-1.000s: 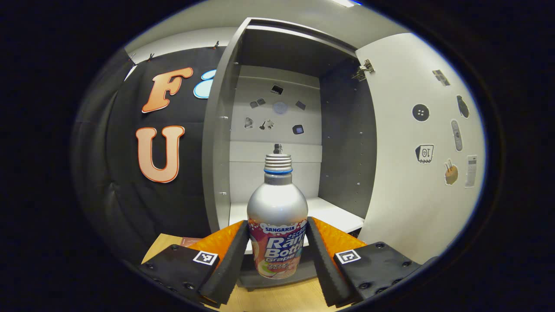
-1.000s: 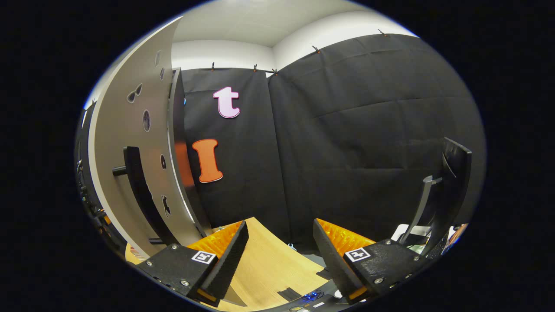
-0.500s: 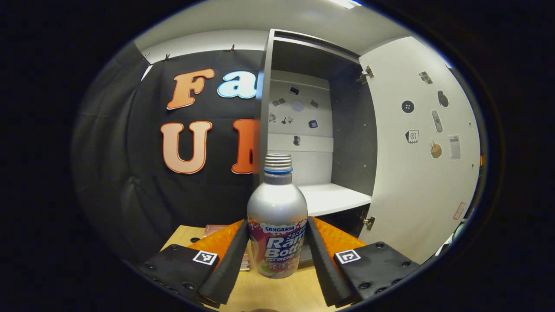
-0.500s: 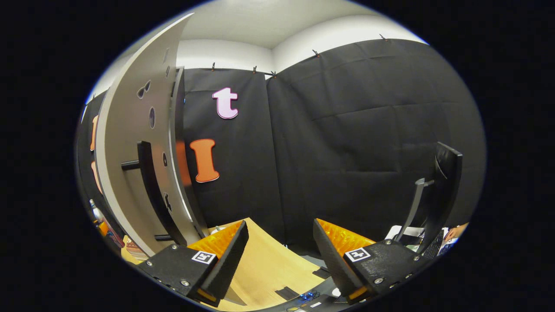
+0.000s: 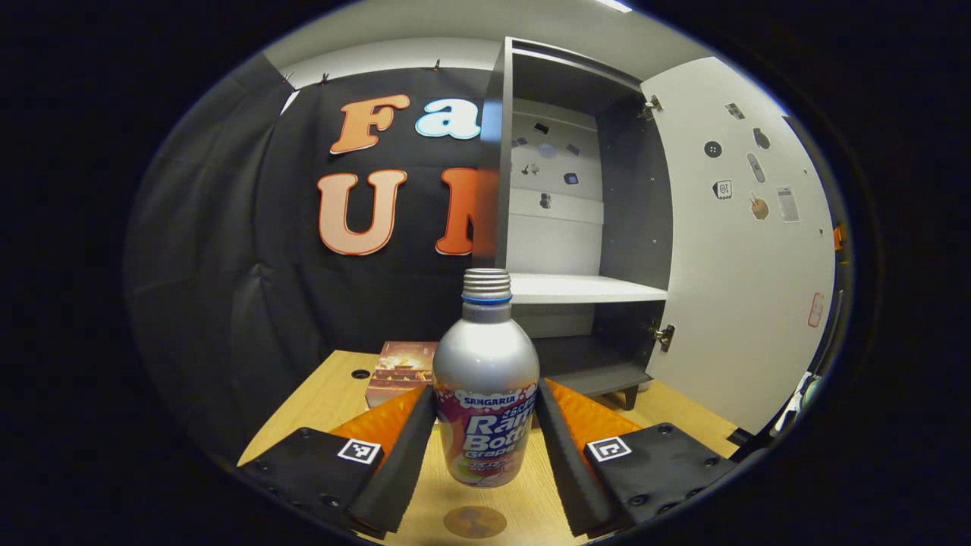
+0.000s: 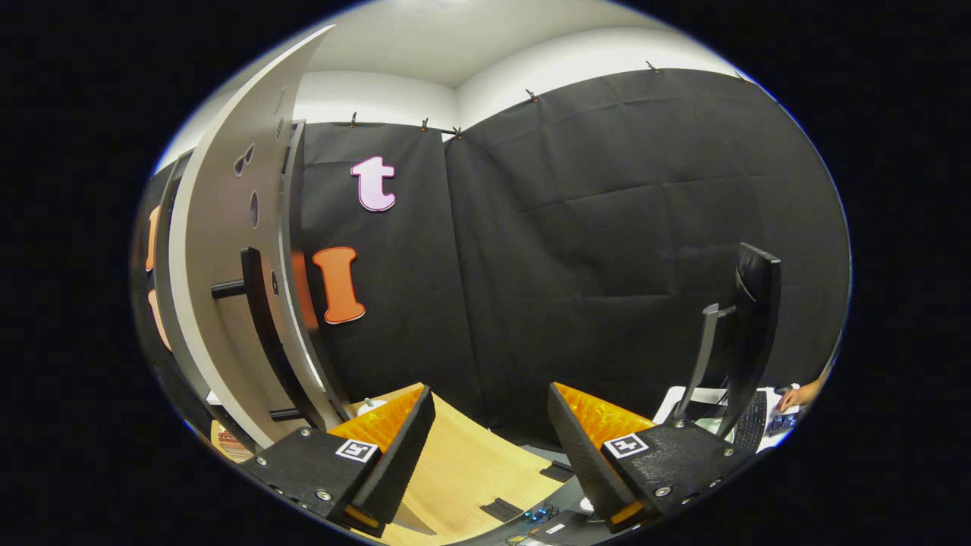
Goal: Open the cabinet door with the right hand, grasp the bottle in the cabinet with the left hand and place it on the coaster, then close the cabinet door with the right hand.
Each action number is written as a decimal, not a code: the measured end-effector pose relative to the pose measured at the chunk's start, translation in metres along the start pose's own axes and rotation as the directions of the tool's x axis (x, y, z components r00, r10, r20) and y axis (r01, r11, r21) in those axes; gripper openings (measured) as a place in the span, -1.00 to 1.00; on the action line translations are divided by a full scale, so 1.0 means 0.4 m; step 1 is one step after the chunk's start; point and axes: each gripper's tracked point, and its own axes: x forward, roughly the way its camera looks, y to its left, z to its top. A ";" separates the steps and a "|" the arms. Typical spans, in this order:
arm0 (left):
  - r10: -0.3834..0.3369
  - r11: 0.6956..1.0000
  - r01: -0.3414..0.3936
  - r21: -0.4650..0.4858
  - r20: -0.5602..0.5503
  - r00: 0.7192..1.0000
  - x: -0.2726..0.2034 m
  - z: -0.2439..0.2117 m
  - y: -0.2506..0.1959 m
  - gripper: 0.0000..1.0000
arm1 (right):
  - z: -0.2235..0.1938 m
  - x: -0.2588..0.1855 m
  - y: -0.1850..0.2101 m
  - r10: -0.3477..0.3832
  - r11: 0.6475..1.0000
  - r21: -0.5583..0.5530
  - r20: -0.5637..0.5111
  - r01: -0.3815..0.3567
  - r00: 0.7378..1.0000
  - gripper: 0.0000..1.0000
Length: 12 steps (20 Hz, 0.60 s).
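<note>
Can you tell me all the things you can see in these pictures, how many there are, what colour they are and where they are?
Silver metal bottle with a colourful label: one, silver, held up above the table between the left gripper's jaws.
Round brown coaster: one, brown, on the table just below the bottle.
Grey cabinet with white shelf: one, grey and white, at the back of the table.
White cabinet door with stickers: one, white, swung open on the right.
Black bar handle: one, black, on the door's outer face.
Light wooden table: one, tan, under everything.
Reddish box: one, on the table left of the cabinet.
Black monitor on a stand: one, far right.
Left gripper: one, jaws pressing the bottle.
Right gripper: one, jaws apart, holding nothing.
</note>
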 end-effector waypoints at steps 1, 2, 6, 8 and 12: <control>0.003 1.000 -0.004 -0.006 -0.015 1.000 -0.003 -0.012 -0.001 0.67 | -0.003 -0.001 -0.005 -0.015 1.000 -0.005 -0.003 0.015 1.000 0.85; 0.007 1.000 -0.008 -0.011 -0.029 1.000 -0.010 -0.022 0.001 0.72 | -0.005 -0.003 -0.010 -0.030 1.000 -0.007 -0.005 0.030 1.000 0.85; 0.016 1.000 -0.018 -0.021 -0.080 0.997 -0.029 -0.062 0.003 0.68 | -0.005 -0.014 -0.032 -0.084 0.996 0.004 0.003 0.084 0.996 0.85; 0.023 0.999 -0.026 -0.020 -0.101 0.995 -0.036 -0.080 0.009 0.68 | -0.001 -0.017 -0.038 -0.112 0.994 -0.003 0.011 0.112 0.994 0.85; 0.022 0.999 -0.026 -0.028 -0.140 0.990 -0.047 -0.109 0.007 0.68 | 0.028 -0.032 -0.040 -0.122 0.990 -0.065 0.033 0.124 0.992 0.85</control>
